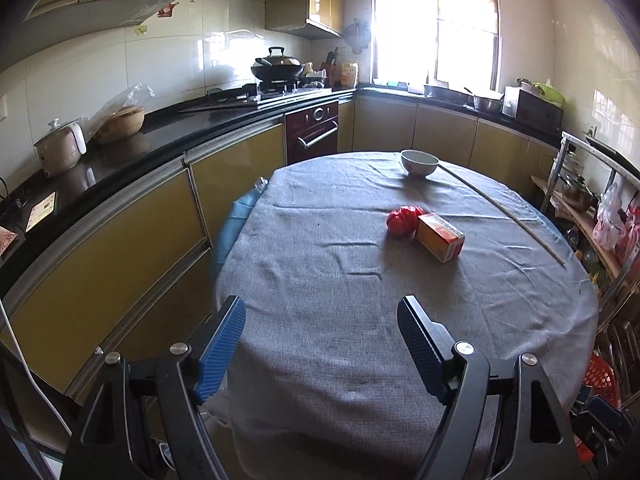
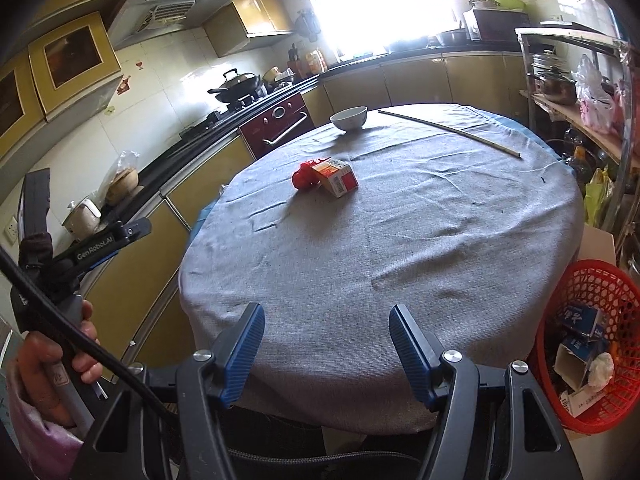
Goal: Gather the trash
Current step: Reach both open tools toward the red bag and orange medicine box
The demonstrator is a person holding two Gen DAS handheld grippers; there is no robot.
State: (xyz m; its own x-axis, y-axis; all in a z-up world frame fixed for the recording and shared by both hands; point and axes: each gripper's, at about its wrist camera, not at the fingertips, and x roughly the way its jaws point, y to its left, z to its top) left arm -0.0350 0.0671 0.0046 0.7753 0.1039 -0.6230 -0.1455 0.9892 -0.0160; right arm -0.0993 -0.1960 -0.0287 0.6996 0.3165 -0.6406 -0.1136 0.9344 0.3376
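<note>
A small orange carton (image 1: 440,237) lies on the grey-clothed round table (image 1: 320,280), touching a crumpled red wrapper (image 1: 403,219). Both also show in the right wrist view, the carton (image 2: 335,176) and the wrapper (image 2: 304,176). My left gripper (image 1: 321,310) is open and empty above the table's near edge, well short of them. My right gripper (image 2: 326,320) is open and empty over the near edge too. A red plastic basket (image 2: 592,288) with several discarded cartons and paper stands on the floor to the right of the table.
A white bowl (image 1: 419,162) and a long thin stick (image 1: 508,212) lie at the table's far side. Kitchen counter and cabinets (image 1: 120,240) run along the left. A metal rack with pots and bags (image 2: 580,92) stands to the right. The left hand-held gripper body (image 2: 80,256) shows at the left.
</note>
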